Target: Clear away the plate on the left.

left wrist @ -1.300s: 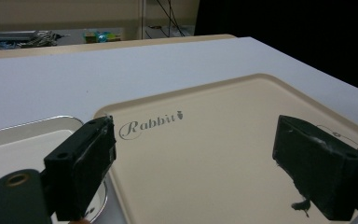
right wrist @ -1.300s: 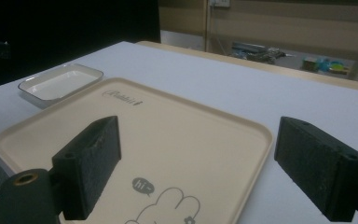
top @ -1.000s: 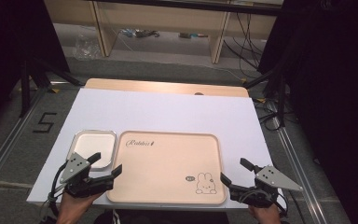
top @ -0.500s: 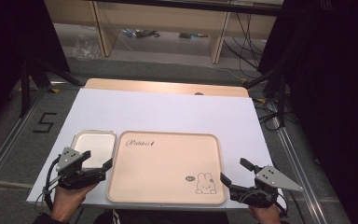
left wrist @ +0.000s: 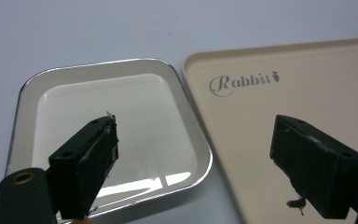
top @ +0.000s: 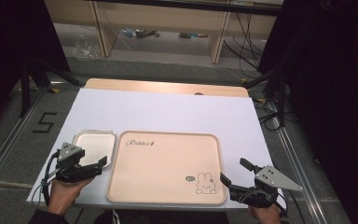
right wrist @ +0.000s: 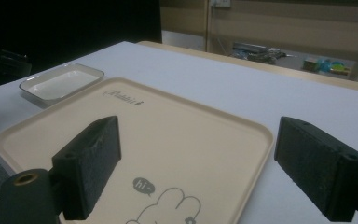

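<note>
1. My left gripper point(top: 100, 164) has pulled back toward the lower left of the high view. A second ago its jaws reached over the near-left corner of the beige rabbit tray point(top: 168, 168); now they straddle the gap between that tray and the small metal tray point(top: 94, 142).
2. Its jaws are spread wide and hold nothing. In the left gripper view one jaw hangs over the metal tray point(left wrist: 112, 135), the other over the beige one point(left wrist: 307, 88).
3. I judge I am lining up on the metal tray's near rim.
4. My right gripper point(top: 237, 173) has not shifted: spread, empty, at the beige tray's lower-right corner point(right wrist: 256, 135).
5. Both trays lie flat, side by side on the white table point(top: 168, 112), unmoved.
</note>
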A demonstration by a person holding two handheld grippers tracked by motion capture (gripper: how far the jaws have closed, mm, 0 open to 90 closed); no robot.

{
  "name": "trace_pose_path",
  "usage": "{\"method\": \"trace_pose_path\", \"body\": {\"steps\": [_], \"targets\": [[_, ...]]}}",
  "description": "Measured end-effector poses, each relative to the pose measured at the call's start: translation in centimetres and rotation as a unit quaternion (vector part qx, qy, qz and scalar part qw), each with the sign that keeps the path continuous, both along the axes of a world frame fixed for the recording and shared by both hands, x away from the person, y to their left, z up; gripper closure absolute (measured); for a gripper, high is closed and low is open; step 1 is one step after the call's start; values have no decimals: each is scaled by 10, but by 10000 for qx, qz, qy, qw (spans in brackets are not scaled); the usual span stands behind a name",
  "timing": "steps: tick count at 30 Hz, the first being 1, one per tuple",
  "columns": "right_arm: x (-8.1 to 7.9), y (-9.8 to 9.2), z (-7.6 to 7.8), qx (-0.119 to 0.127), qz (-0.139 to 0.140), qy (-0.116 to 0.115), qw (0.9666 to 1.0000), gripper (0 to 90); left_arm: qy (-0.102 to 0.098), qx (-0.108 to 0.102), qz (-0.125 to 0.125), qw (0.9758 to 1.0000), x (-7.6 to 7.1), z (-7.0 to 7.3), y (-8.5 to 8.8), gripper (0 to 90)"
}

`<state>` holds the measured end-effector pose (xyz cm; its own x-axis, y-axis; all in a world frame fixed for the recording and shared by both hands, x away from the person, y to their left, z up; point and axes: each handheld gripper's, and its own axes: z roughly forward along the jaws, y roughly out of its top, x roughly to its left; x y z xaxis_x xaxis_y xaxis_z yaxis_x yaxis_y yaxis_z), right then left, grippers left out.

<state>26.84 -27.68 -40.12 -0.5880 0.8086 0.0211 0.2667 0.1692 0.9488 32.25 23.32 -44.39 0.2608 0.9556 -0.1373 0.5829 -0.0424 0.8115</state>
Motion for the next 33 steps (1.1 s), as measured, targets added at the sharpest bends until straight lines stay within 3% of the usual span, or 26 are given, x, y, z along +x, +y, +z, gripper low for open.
{"method": "trace_pose_path", "body": {"steps": [8,11,13,14,17,27,33], "targets": [[0,0,0,-14,-4,-43,10000,152,79,-62,380,9992,6,-2,21,148],[0,0,0,-34,-10,-17,10000,152,121,2,511,9986,9,-4,29,148],[0,0,0,5,-6,-5,10000,152,164,223,631,9976,11,-5,35,148],[0,0,0,-1,3,2,10000,152,164,223,631,9976,11,-5,35,148],[0,0,0,-3,-8,-5,10000,152,302,117,748,9967,16,-8,43,147],[1,1,-1,-40,-24,-47,10000,152,459,52,819,9956,31,-17,61,149],[1,0,-1,-36,-24,-49,10000,152,808,-78,960,9921,47,-26,77,196]]}}
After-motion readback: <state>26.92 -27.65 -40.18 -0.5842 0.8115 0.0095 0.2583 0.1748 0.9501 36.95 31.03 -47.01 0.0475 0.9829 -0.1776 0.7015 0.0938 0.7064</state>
